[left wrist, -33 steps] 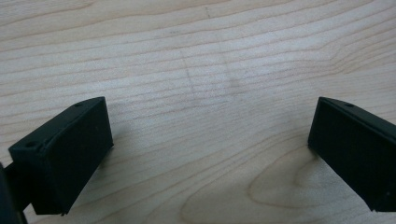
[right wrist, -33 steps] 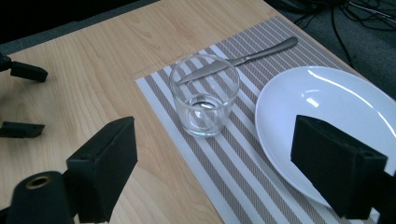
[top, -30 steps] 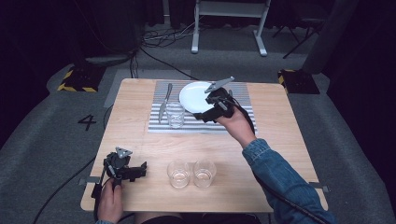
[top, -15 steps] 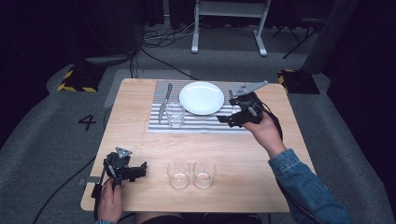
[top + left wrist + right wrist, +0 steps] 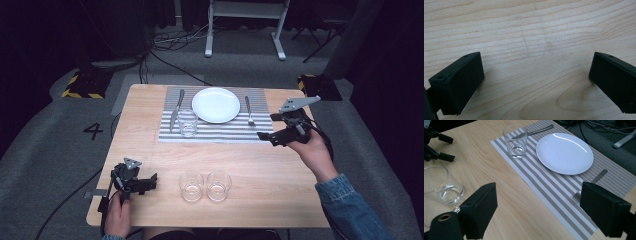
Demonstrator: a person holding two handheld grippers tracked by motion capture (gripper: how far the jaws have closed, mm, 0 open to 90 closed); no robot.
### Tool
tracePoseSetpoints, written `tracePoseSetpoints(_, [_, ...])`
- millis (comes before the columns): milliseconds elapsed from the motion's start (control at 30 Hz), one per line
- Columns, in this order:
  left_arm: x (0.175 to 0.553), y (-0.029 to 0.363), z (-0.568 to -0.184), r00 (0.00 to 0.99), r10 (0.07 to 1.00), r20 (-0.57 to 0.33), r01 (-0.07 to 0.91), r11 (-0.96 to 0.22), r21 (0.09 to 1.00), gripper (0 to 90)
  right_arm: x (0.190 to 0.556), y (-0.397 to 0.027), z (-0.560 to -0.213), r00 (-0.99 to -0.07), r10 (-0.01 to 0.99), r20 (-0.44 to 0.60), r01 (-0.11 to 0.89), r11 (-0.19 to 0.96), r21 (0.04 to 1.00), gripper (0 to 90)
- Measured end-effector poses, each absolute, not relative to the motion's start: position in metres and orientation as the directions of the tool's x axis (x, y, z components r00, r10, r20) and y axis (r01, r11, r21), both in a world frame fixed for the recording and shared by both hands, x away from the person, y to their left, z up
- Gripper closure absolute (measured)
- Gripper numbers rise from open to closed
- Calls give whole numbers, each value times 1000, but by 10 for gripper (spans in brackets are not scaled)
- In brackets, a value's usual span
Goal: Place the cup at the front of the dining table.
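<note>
The fork [image 5: 248, 111] lies on the striped placemat [image 5: 220, 131] just right of the white plate [image 5: 216, 104], its long axis running away from the person's side of the table [image 5: 260, 170]. In the high view its tines point toward the person and its handle toward the far edge. In the right claw view its tines show just beside the right-hand jaw, the handle slanting away up and to the right.

The right claw [image 5: 266, 137] hovers over the table's right edge, near the placemat's right end and apart from the fork. Its jaws stand apart with bare table and mat between them — released, grasping nothing. The left claw [image 5: 150, 182] rests at the near left corner of the table, its jaws spread wide over bare wood in its own view, also released.

A knife [image 5: 176, 109] lies left of the plate, parallel to the fork, its handle at the far end. An empty clear glass [image 5: 187, 122] stands upright on the mat just beside the knife's near end. Two more empty glasses [image 5: 205, 186] stand side by side near the table's front edge, close to touching.

On the grey floor left of the table a dark "4" [image 5: 93, 131] is marked — the only writing that can be read.
</note>
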State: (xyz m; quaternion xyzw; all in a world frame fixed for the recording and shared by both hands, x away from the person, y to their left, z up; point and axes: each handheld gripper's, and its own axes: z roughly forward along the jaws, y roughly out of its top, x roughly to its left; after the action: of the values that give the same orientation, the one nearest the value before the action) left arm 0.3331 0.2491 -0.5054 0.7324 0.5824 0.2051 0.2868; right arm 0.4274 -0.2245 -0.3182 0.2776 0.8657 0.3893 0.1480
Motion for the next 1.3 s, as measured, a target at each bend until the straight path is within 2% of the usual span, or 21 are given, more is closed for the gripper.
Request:
tracePoseSetpoints(500, [333,249,-505,237,971,-34,736,-156,659,0,397,-295,-359,-707,707,13,482,468,740,151])
tracePoseSetpoints(633, [333,249,-505,237,971,-33,735,-157,659,0,392,-309,-369,-674,738,-22,491,470,733,151])
tracePoseSetpoints(1100, [333,249,-505,237,971,-33,735,-157,659,0,380,-338,-423,-651,757,58,582,448,678,152])
tracePoseSetpoints(1300, [333,249,-505,237,971,-32,735,-158,659,0,376,-343,-442,-645,763,47,585,453,673,154])
